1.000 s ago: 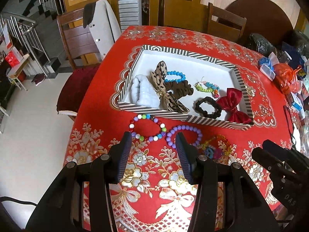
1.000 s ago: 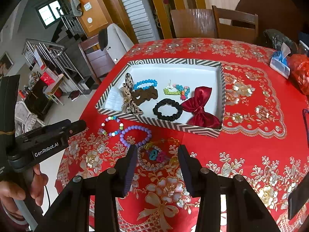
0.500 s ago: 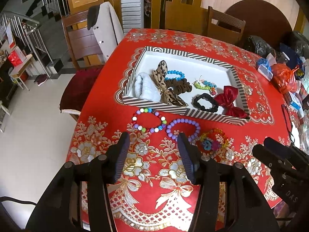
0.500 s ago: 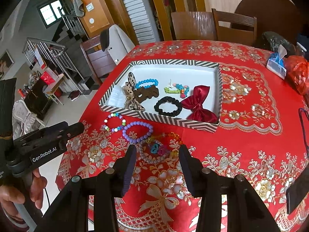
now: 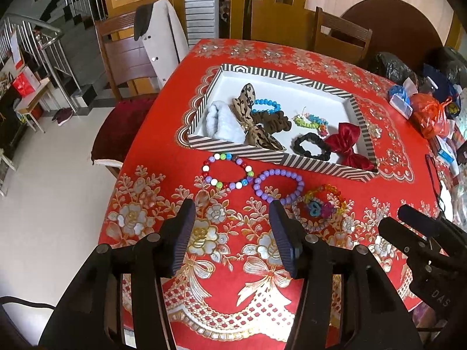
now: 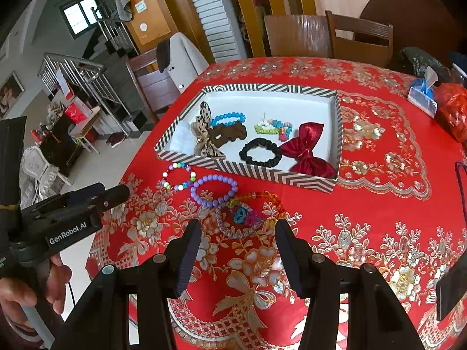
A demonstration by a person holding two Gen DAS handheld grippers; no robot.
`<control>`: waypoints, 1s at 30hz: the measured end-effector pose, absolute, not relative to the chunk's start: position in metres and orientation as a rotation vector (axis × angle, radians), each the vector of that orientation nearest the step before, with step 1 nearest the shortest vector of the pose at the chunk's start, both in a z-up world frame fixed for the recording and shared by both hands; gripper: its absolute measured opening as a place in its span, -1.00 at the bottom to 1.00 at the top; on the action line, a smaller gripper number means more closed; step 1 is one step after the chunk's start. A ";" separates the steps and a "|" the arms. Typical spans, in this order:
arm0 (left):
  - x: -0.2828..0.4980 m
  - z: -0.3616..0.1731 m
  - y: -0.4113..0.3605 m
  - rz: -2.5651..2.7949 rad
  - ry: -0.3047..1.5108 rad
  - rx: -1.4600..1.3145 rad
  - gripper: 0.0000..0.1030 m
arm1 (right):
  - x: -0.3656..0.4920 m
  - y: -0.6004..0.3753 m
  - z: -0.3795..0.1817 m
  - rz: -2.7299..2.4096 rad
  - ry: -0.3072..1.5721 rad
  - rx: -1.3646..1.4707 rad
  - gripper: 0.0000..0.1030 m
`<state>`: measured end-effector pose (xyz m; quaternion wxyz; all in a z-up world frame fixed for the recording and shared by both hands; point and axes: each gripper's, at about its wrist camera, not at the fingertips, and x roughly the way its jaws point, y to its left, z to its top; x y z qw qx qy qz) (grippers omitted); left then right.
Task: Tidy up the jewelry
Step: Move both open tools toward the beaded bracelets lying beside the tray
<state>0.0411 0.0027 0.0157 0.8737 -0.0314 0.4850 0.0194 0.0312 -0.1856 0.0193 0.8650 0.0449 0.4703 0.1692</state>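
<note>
A striped tray (image 5: 280, 162) (image 6: 256, 172) on the red tablecloth holds hair ties, bows and bead bracelets. In front of it lie a multicoloured bead bracelet (image 5: 227, 172) (image 6: 178, 176), a purple bead bracelet (image 5: 278, 185) (image 6: 214, 189) and a tangle of small colourful bracelets (image 5: 319, 208) (image 6: 248, 214). My left gripper (image 5: 232, 207) hovers open just short of the first two bracelets, nothing between its fingers. My right gripper (image 6: 238, 229) hangs above the near edge of the colourful tangle, its jaws opening and empty.
Bags and small packets (image 5: 429, 113) crowd the table's right side. Wooden chairs (image 6: 359, 40) stand at the far edge, one at the left with a coat (image 5: 163, 38). The table's left edge drops to a white floor (image 5: 43, 204). A hand (image 6: 26, 291) holds the left gripper's handle.
Both grippers have drawn back from the tray, so the bracelets sit farther ahead of the fingers. Both pairs of jaws have spread wider.
</note>
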 end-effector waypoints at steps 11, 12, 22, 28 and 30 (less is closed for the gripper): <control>0.046 -0.007 0.036 0.050 1.103 -0.171 0.23 | 0.042 -0.191 -0.022 0.329 1.076 0.107 -0.02; 0.048 -0.010 0.039 0.051 1.116 -0.183 0.23 | 0.044 -0.191 -0.026 0.326 1.083 0.108 -0.02; 0.069 -0.028 0.063 0.079 1.166 -0.246 0.23 | 0.063 -0.200 -0.041 0.287 1.115 0.131 -0.02; 0.085 -0.036 0.065 0.072 1.183 -0.260 0.23 | 0.076 -0.209 -0.047 0.257 1.117 0.146 -0.02; 0.089 -0.039 0.066 0.073 1.190 -0.258 0.23 | 0.082 -0.209 -0.050 0.257 1.115 0.142 -0.02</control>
